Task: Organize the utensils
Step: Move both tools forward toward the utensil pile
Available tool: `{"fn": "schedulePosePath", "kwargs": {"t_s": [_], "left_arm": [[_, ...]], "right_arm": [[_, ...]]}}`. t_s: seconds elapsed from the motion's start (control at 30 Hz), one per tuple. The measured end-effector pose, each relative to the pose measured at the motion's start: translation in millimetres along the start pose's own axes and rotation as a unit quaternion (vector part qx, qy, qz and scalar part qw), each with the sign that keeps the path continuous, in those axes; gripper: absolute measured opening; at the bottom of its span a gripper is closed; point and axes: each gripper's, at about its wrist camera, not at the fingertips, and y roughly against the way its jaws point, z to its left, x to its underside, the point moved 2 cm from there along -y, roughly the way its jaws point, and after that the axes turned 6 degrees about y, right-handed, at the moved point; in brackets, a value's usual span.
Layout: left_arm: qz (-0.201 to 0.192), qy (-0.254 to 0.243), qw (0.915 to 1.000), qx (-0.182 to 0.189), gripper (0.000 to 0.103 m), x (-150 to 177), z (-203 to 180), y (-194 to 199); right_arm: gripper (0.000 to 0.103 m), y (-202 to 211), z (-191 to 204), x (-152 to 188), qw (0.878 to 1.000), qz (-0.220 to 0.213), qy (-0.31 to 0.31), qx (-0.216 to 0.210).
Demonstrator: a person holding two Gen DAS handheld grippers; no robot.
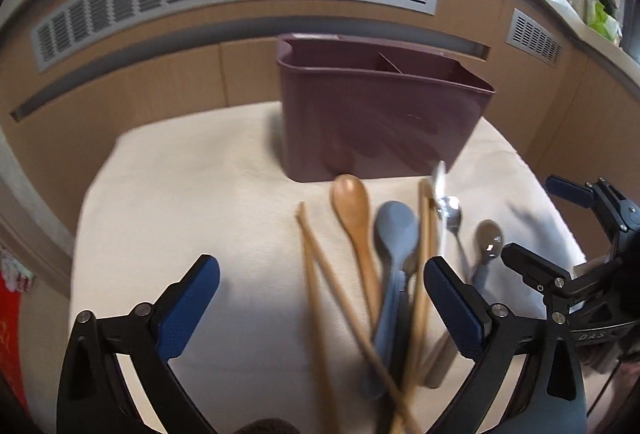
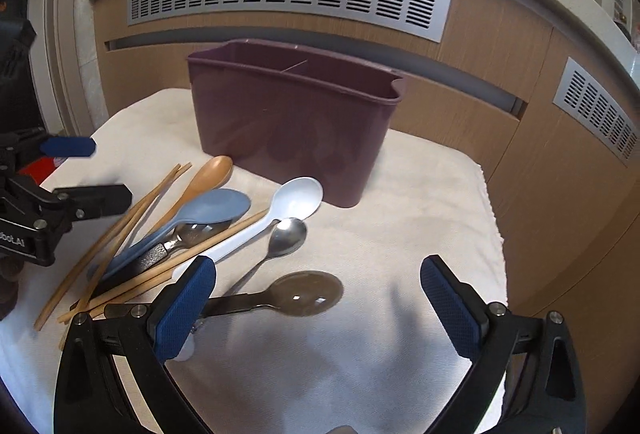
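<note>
On the cloth-covered table (image 2: 420, 193), a maroon caddy (image 2: 292, 121) with an inner divider stands upright and looks empty, and the utensils lie loose in a heap just in front of it: wooden chopsticks (image 1: 316, 274), a wooden spoon (image 1: 354, 209), a blue-grey spoon (image 1: 394, 230), a white spoon (image 2: 296, 197) and metal spoons (image 2: 286, 234), several crossing one another. Both grippers hang over the heap with their jaws spread wide and nothing between the pads; the left gripper (image 1: 320, 314) straddles the chopsticks and spoon handles, while the right gripper (image 2: 320, 310) sits just beside the dark-handled metal spoon (image 2: 304, 294). No utensil is in the caddy yet, so sorting has likely only begun. To do the first pick well, I would single out one piece lying on top or at the edge, such as that metal spoon, close on its handle rather than its bowl, and lift straight up so the crossed chopsticks are not dragged along, then drop it handle-down into one compartment, keeping like with like.
</note>
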Motion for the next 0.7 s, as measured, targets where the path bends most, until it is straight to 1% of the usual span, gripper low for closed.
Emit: {"fn": "schedulePosePath", "kwargs": {"t_s": [0.03,0.1,0.13,0.17,0.2,0.27,0.3,0.33,0.37,0.4,0.43,0.47,0.53,0.6,0.67,0.7], "left_arm": [[0.002,-0.004,1.0,0.005,0.094,-1,-4,-2],[0.005,-0.02,0.9997,0.015,0.084,-4,-17,-7],[0.009,-0.028,0.9994,0.018,0.082,-6,-22,-10],[0.013,-0.035,0.999,0.025,0.077,-8,-28,-14],[0.019,-0.037,0.9986,0.033,0.075,-9,-31,-16],[0.028,-0.035,0.998,0.044,0.075,-11,-35,-22],[0.027,-0.029,0.9982,0.046,0.078,-12,-34,-22],[0.026,-0.019,0.9985,0.043,0.085,-14,-31,-22],[0.023,-0.005,0.9989,0.041,0.1,-16,-26,-20],[0.014,0.007,0.9992,0.036,0.103,-17,-20,-16],[0.006,0.016,0.9996,0.024,0.103,-19,-13,-12],[0.0,0.023,0.9997,0.003,0.103,-20,-5,-7],[-0.007,0.035,0.9992,-0.017,0.103,-20,7,0],[-0.01,0.051,0.9985,-0.017,0.103,-18,19,8],[-0.018,0.068,0.9974,-0.019,0.103,-14,32,15],[-0.021,0.075,0.9966,-0.024,0.103,-13,38,17]], "right_arm": [[0.101,2,-5,2,1.0,-0.001,-0.007,0.0],[0.101,4,-12,7,1.0,0.0,-0.016,0.002],[0.101,4,-16,9,1.0,0.002,-0.021,0.004],[0.101,5,-19,12,1.0,0.004,-0.027,0.004],[0.101,5,-23,15,0.999,0.006,-0.033,0.004],[0.101,6,-27,17,0.999,0.006,-0.046,0.005],[0.101,6,-27,15,0.999,0.004,-0.051,0.003],[0.1,6,-28,13,0.998,0.003,-0.055,-0.002],[0.098,5,-27,9,0.998,0.004,-0.06,-0.01],[0.094,2,-25,4,0.998,0.007,-0.061,-0.019],[0.089,-3,-22,-1,0.998,0.011,-0.059,-0.026],[0.087,-7,-19,-6,0.998,0.013,-0.056,-0.028],[0.086,-21,-10,-19,0.998,0.019,-0.054,-0.033],[0.086,-36,-3,-29,0.997,0.031,-0.063,-0.043],[0.079,-55,2,-37,0.994,0.049,-0.079,-0.053],[0.073,-65,6,-40,0.993,0.061,-0.085,-0.054]]}}
